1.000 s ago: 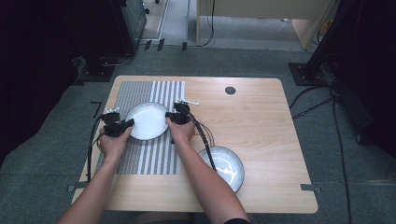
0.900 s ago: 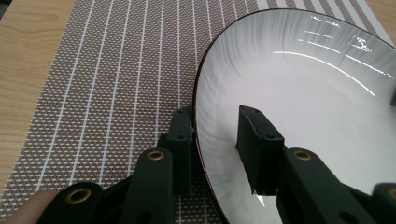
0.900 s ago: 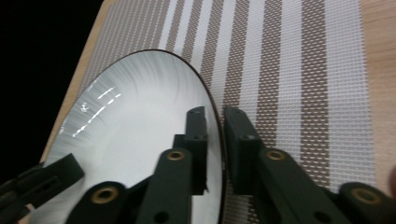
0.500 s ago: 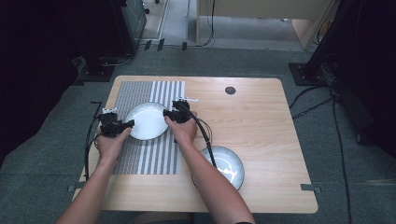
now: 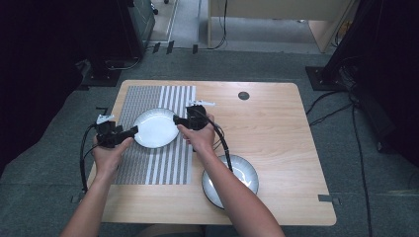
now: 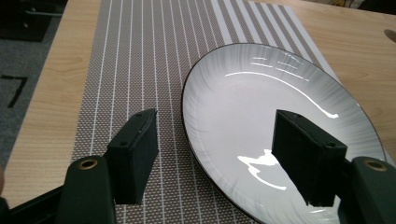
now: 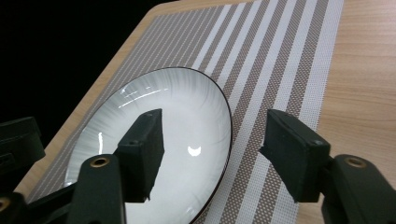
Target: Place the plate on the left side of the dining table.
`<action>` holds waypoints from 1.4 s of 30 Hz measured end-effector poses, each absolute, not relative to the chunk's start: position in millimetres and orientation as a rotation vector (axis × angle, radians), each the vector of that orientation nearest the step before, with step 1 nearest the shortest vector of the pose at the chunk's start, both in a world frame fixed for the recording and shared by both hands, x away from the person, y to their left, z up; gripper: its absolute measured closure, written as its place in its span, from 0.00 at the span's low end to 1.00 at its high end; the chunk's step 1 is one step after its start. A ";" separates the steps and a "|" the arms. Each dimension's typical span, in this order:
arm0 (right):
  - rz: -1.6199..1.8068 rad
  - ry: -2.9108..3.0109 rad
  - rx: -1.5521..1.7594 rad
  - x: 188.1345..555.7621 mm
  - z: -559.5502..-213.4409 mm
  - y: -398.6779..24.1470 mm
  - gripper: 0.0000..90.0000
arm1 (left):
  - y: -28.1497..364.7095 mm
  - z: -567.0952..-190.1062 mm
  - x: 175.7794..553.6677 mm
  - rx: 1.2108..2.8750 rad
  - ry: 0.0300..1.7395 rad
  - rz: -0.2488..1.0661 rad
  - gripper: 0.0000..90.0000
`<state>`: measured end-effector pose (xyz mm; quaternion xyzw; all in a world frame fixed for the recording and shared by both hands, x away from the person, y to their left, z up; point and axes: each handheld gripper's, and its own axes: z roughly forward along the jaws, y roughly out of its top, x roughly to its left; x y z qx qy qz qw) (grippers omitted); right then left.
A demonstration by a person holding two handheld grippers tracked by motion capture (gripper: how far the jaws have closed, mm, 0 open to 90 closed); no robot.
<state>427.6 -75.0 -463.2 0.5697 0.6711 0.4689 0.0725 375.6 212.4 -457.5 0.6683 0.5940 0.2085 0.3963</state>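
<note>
Sitting flat on the striped placemat [image 5: 148, 163] at the left half of the tabletop [image 5: 276, 128], the white plate [image 5: 156, 128] was bracketed by both tools. Left tool [image 5: 129, 133] stood at its left rim, right tool [image 5: 179, 120] at its right rim. Both had just been opening: jaws stood wide, pads clear of the rim, nothing gripped. In the left gripper view the plate's [image 6: 271, 126] dark-edged rim passed between the two pads without contact; the same held in the right gripper view, where the plate [image 7: 154, 140] lay partly between the jaws.

Handling judgement: glazed ceramic by the look of it, so rigid, brittle, moderately heavy for a thin-rim pinch. Strong highlights pointed to a slick glaze, and pads could slide off if the pinch was shallow. The shallow sloped rim was the only place to take hold; one pad over and one under the edge, on opposite sides, looked safest. A one-sided grab would likely tip it. The woven mat probably damped a set-down and resisted sliding.

A second, greyer plate [image 5: 242, 170] sat near the right forearm, well apart from the white one.
</note>
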 end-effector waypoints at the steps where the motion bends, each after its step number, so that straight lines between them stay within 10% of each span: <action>1: 1.412 2.026 1.709 425.7 -460.5 -76.5 0.38 | 210.6 -456.1 373.2 1.698 1.499 0.540 0.35; 17: 1.310 2.033 1.654 395.9 -439.2 -115.4 0.28 | 204.5 -450.4 343.0 1.738 1.508 0.556 0.13; 42: 1.313 1.974 1.643 346.8 -430.7 -178.7 0.25 | 201.7 -450.8 301.6 1.751 1.454 0.525 0.12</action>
